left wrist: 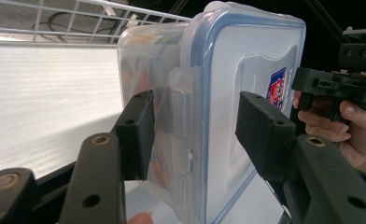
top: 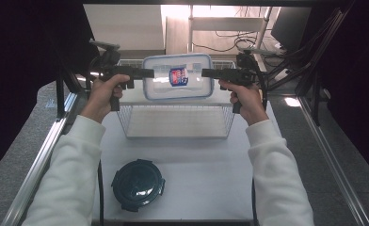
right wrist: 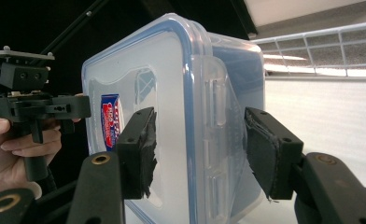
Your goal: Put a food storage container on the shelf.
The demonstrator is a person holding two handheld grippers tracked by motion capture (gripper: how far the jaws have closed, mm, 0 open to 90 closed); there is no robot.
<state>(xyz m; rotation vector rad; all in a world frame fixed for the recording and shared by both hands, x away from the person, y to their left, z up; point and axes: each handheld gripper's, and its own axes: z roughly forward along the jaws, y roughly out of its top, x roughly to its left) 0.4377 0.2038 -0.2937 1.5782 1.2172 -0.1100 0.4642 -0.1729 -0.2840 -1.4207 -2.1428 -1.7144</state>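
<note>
While the clear box (top: 177, 76) hung in the air above the wire basket (top: 175, 120), both tools held it, one at each short end. The left gripper (top: 147, 73) was clamped on the left end of the box, and the right gripper (top: 207, 72) was clamped on the right end. In the left gripper view, one black pad (left wrist: 135, 135) pressed the underside of the box (left wrist: 209, 112) and the other pressed on the lid. The right gripper view showed the same kind of pinch, with a pad (right wrist: 139, 151) on the lid and one on the bottom of the box (right wrist: 181, 121).

The box was shut with a blue-edged lid, and a small red and blue sticker (top: 178, 76) sat on top. It looked like the person used two tools because the box was wide and smooth, so one pinch at one end might let it tip or slip. Holding both ends kept it flat and steady.

My guess is that the box was being carried over the basket. A dark round lid (top: 138, 184) lay on the white table (top: 206, 179), near the person and well apart from the box.
</note>
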